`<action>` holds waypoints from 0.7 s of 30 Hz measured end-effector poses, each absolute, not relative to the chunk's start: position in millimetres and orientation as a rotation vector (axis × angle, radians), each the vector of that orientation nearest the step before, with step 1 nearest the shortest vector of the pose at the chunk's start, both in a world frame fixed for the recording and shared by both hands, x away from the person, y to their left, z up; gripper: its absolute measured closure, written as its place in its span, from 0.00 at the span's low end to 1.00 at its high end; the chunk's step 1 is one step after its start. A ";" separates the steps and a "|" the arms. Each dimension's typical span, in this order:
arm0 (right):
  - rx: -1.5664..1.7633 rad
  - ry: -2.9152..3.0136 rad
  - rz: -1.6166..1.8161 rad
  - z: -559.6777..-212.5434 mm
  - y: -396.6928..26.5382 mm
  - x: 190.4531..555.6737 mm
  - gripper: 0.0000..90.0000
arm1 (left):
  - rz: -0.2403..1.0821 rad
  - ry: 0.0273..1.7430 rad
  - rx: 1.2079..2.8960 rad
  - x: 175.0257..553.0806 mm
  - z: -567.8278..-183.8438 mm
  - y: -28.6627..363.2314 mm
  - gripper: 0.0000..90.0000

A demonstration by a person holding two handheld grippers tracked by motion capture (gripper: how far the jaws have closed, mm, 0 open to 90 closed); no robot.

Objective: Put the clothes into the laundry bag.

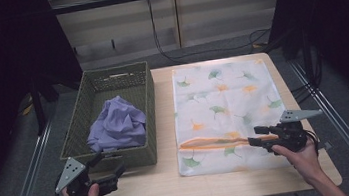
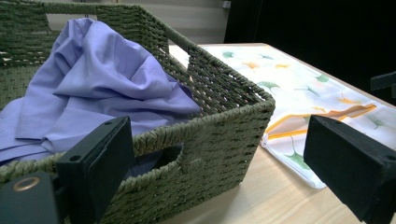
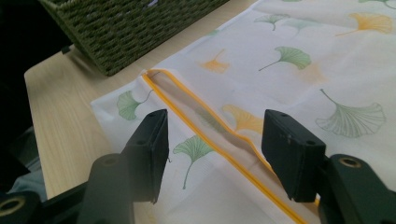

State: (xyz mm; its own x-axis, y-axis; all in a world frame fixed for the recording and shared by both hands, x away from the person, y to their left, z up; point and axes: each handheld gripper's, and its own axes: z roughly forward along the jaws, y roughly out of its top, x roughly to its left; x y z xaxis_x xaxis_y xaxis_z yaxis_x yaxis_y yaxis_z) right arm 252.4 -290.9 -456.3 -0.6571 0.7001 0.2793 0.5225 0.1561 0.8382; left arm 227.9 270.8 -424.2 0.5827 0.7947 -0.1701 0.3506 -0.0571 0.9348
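Laundry bag [image 1: 224,112], white w/ ginkgo print, flat on table's [image 1: 138,188] right half; yellow-edged slit [image 1: 218,143] at near end. Basket [image 1: 146,106], left: purple cloth [image 1: 117,122] inside. Right gripper [image 1: 257,135] over slit, jaws wide, empty; advice: pinch upper lip only, lift. Left gripper [image 1: 116,171] by basket's near wall, wide open, empty. Right gripper view shows slit gaping [image 3: 210,126]; high view doesn't.
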 end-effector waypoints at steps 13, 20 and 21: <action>1.111 2.387 1.430 -456.5 -263.3 286.9 0.49 | 0.506 0.999 1.648 226.1 -424.7 273.0 0.09; 1.074 2.402 1.368 -457.6 -245.3 302.6 0.54 | 0.491 0.978 1.659 229.1 -424.4 271.9 0.09; 1.074 2.402 1.368 -457.6 -245.3 302.6 0.54 | 0.491 0.978 1.659 229.1 -424.4 271.9 0.09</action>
